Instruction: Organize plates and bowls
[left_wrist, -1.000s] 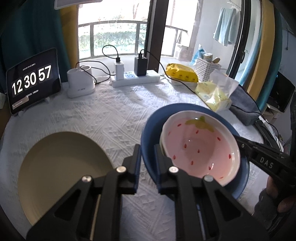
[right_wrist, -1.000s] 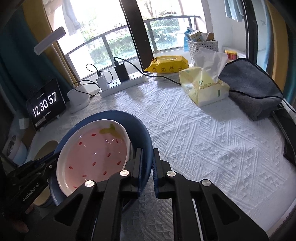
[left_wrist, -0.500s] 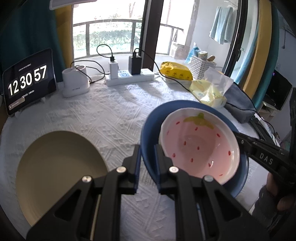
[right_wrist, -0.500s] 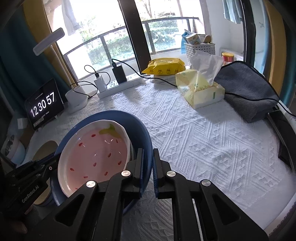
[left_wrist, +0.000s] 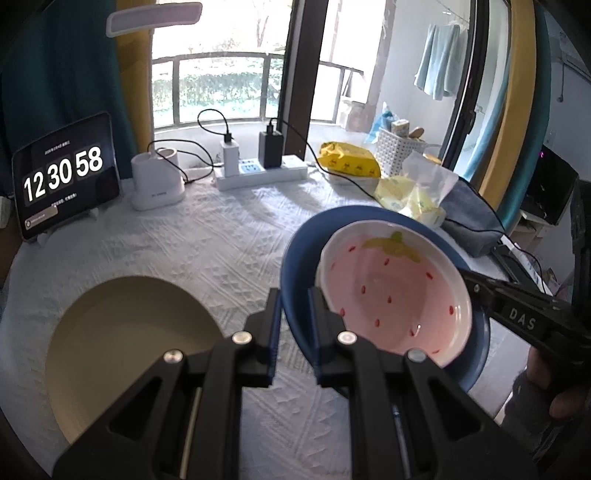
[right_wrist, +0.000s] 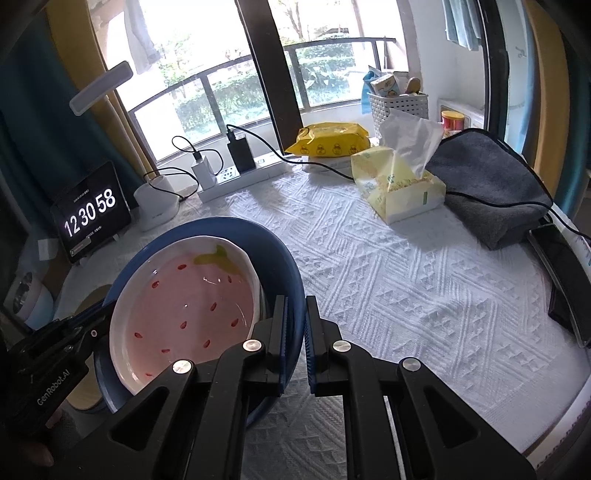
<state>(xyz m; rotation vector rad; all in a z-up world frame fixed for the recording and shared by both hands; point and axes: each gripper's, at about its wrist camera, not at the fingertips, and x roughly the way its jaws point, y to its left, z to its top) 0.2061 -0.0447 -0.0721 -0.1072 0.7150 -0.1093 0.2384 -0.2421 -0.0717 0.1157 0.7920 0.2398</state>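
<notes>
Left wrist view: your left gripper (left_wrist: 293, 317) is clamped on the near-left rim of the blue bowl (left_wrist: 299, 266), lower centre of the frame.
Right wrist view: your right gripper (right_wrist: 294, 328) is clamped on the right rim of the same blue bowl (right_wrist: 284, 266), lower centre.
Bowls: two nested, a pink strawberry-pattern bowl (left_wrist: 395, 295) sitting tilted inside the blue one.
Plates: one, a beige plate (left_wrist: 125, 347) flat on the white tablecloth (left_wrist: 207, 243), lower left of the left view, apart from the bowls.
Grippers: two, one on each side of the blue bowl.
Clutter at the far edge: one tablet clock (left_wrist: 64, 177) upper left, one white power strip (left_wrist: 258, 171) with two chargers, one yellow wipes pack (right_wrist: 328, 142), one tissue pack (right_wrist: 399, 188), one grey towel (right_wrist: 487, 184) at right.
Open room: you have bare cloth across the centre and lower right of the right wrist view.
Edge: the table's edge curves along the lower right there.
</notes>
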